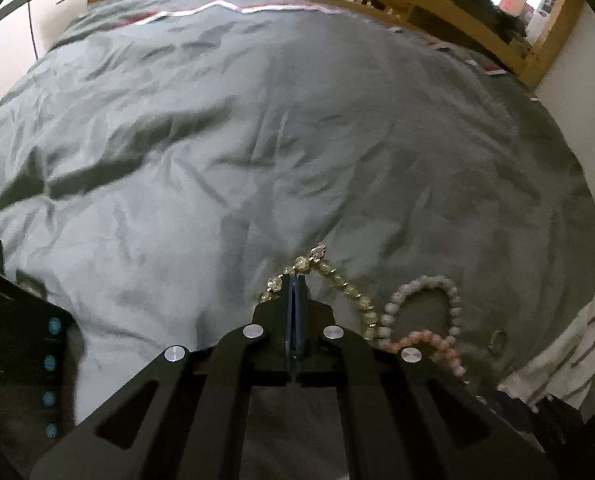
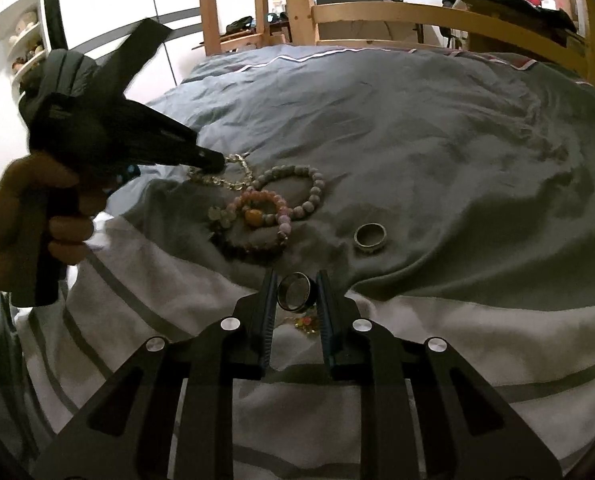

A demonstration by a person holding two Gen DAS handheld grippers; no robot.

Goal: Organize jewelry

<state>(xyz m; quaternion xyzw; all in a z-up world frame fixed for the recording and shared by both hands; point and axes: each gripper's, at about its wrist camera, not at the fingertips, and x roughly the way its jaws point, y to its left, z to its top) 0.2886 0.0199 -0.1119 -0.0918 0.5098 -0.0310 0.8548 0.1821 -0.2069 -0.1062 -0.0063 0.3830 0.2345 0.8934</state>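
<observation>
My left gripper (image 1: pixel 296 278) is shut, its tips pinching a crystal bead bracelet (image 1: pixel 351 290) that lies on the grey duvet (image 1: pixel 257 140). From the right wrist view the same left gripper (image 2: pixel 214 162) points down onto that crystal bracelet (image 2: pixel 237 178). Beside it lie a grey-pink bead bracelet (image 2: pixel 313 190), a peach bead bracelet (image 2: pixel 257 210) and a metal ring (image 2: pixel 370 237). My right gripper (image 2: pixel 296 278) is shut on a dark ring (image 2: pixel 297 294), held upright between its pads above the striped sheet.
A white sheet with grey stripes (image 2: pixel 157 280) covers the near edge of the bed. A small gold piece (image 2: pixel 305 324) lies under the right gripper. A black board with turquoise dots (image 1: pixel 21 360) stands at the left. A wooden bed frame (image 2: pixel 417 20) borders the far side.
</observation>
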